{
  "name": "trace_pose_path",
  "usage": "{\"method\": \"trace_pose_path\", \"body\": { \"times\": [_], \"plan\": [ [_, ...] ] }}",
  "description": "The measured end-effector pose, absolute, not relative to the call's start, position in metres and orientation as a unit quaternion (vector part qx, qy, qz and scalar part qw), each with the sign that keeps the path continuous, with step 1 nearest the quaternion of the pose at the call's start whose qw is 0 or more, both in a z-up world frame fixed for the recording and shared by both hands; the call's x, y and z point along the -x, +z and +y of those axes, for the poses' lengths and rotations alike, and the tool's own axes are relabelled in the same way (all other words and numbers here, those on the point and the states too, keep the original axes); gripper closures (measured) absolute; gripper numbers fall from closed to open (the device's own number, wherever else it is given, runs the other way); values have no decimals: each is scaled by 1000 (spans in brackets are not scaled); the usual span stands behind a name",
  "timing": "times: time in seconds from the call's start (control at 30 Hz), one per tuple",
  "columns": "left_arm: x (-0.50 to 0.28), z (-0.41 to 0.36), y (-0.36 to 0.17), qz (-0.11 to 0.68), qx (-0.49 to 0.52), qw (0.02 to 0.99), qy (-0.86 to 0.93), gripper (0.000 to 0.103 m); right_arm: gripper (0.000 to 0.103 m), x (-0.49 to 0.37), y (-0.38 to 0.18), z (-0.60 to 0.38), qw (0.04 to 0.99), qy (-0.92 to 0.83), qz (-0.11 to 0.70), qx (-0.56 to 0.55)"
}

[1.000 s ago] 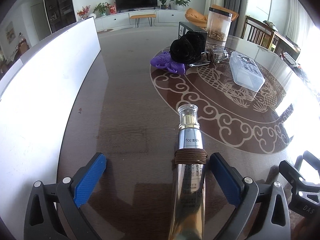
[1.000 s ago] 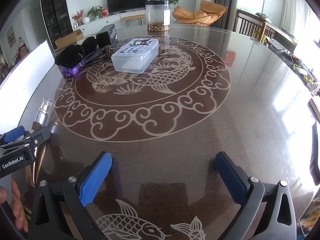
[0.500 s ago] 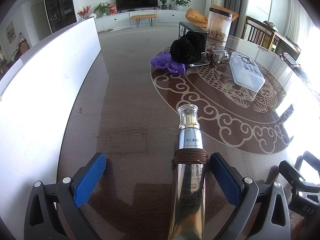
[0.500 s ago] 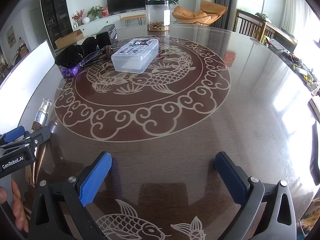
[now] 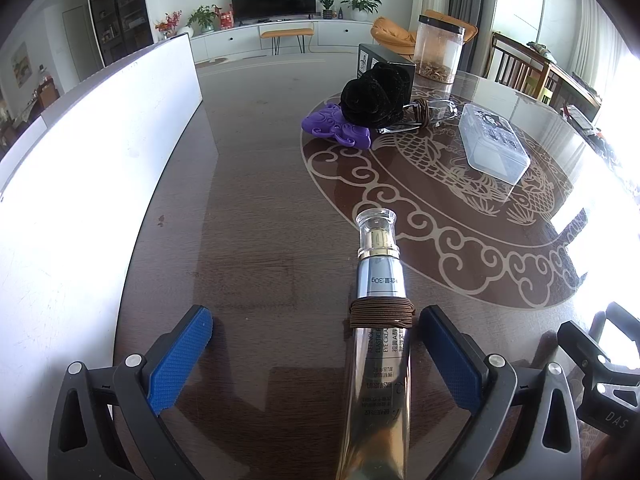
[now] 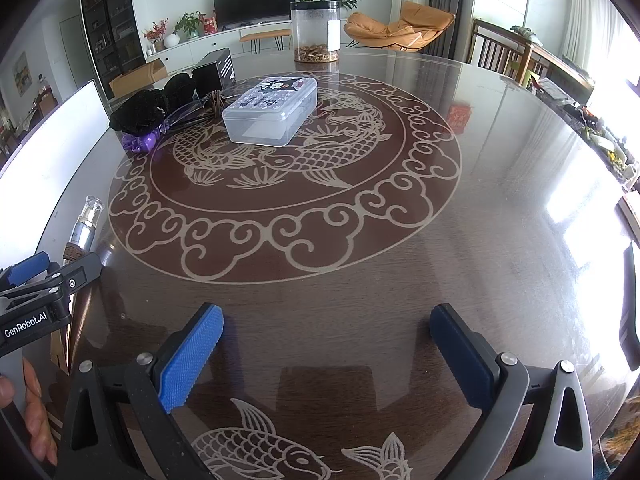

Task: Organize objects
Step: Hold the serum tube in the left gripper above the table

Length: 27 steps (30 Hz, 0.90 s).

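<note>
A silver eye-cream tube (image 5: 378,344) with a clear cap and a brown hair tie wound round it lies on the dark round table (image 5: 256,208). It lies between the fingers of my open left gripper (image 5: 316,336), close beside the right finger. The tube also shows at the left edge of the right wrist view (image 6: 82,232). My right gripper (image 6: 326,340) is open and empty over bare table. Far off lie a clear plastic box (image 6: 272,110), a black scrunchie (image 5: 376,98) and a purple clip (image 5: 336,126).
A white board (image 5: 88,168) stands along the table's left side. A black box (image 5: 386,60), a clear jar (image 5: 438,54) and a pair of glasses (image 5: 424,116) sit beyond the scrunchie. Chairs stand at the far right edge.
</note>
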State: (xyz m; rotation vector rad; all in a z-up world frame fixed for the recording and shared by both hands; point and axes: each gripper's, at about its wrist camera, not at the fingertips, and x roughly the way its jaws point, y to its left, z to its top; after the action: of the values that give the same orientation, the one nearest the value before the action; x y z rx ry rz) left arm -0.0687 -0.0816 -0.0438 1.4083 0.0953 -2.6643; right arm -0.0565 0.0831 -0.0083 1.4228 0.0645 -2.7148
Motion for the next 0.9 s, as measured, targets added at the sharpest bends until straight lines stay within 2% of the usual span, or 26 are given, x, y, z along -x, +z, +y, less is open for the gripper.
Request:
{"method": "trace_pose_path", "body": {
  "times": [0.77, 0.9],
  "plan": [
    [69, -81, -44, 32, -466, 64, -882, 0, 0, 57, -8, 83, 39, -885, 22, -464],
    [69, -81, -44, 32, -466, 64, -882, 0, 0, 64, -6, 84, 62, -878, 23, -473]
  ]
}}
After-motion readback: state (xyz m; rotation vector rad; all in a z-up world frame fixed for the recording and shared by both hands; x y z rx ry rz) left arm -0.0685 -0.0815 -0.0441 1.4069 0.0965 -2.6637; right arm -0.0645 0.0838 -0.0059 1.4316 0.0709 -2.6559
